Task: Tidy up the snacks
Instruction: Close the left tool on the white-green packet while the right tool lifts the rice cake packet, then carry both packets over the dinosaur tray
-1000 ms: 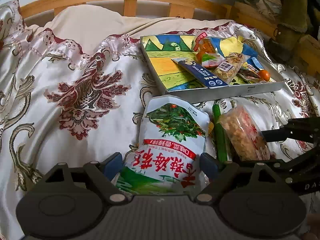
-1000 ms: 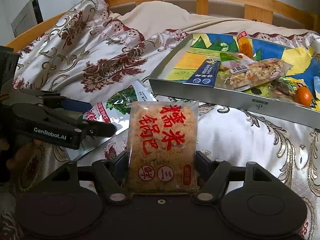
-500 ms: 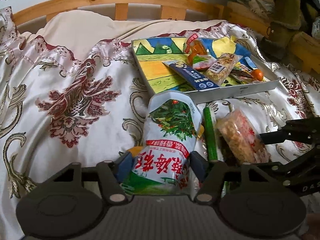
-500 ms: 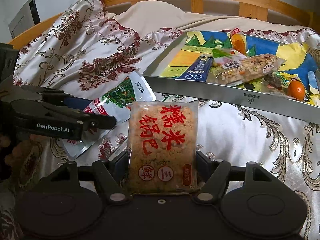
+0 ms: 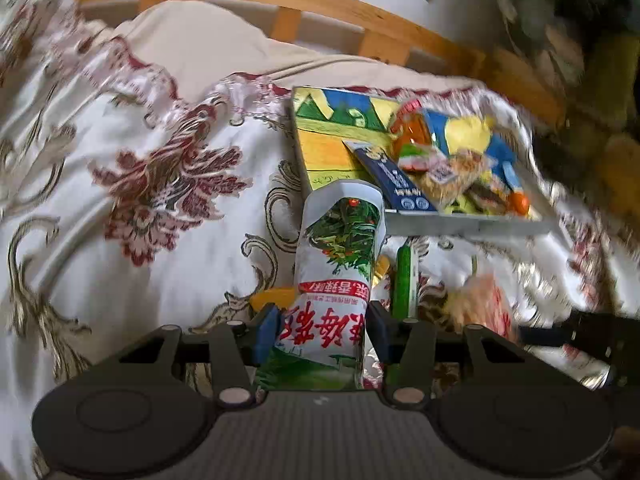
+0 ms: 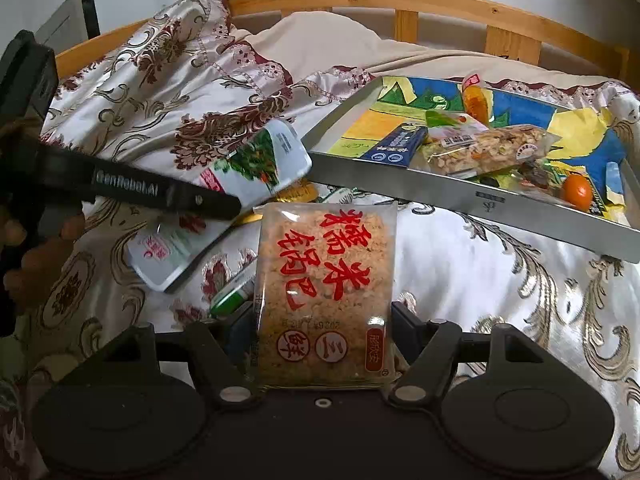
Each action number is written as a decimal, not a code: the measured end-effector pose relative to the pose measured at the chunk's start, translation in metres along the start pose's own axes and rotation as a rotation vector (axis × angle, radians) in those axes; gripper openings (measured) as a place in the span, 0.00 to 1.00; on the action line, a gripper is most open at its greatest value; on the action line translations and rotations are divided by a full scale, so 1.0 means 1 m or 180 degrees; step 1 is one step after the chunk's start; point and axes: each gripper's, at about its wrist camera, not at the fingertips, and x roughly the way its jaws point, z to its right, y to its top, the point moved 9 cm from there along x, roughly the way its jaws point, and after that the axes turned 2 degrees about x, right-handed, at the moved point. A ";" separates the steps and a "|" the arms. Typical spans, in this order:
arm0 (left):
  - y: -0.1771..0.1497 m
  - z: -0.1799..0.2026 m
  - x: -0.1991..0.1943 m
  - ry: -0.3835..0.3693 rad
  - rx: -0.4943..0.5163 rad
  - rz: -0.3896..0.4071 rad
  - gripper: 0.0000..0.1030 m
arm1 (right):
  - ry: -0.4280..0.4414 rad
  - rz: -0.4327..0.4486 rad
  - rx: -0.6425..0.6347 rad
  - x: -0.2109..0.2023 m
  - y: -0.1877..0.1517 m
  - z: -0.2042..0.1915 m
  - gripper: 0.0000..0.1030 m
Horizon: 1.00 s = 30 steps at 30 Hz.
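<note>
Both tongs loaded: left tongs (image 5: 322,336) closing on white-green pouch (image 5: 338,248), right tongs (image 6: 324,332) gripping rice-cracker pack (image 6: 326,280) near tray (image 6: 460,196) edge.

Blurred edges, covered packets

In the left wrist view the tray (image 5: 460,225) and its snacks smear with motion, and the crumb packet (image 5: 482,306) at right is a blur; the white pouch (image 6: 256,160) is partly covered by the left gripper (image 6: 224,204) in the right view, its small print unreadable

Left tool (image 5: 324,334) jaws closing on load; right tool (image 6: 322,334) apparently clamped.
</note>
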 end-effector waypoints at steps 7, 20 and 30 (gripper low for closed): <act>0.005 0.001 -0.020 -0.0112 -0.0367 0.0170 0.51 | -0.0011 0.0111 0.0090 -0.012 -0.003 0.009 0.70; 0.048 0.027 -0.025 -0.0142 -0.0298 0.0405 0.51 | -0.0058 0.0551 0.0224 -0.030 0.044 0.047 0.70; 0.145 0.042 0.027 -0.0104 -0.0337 0.0696 0.51 | -0.0333 0.0850 0.0059 -0.015 0.133 0.117 0.70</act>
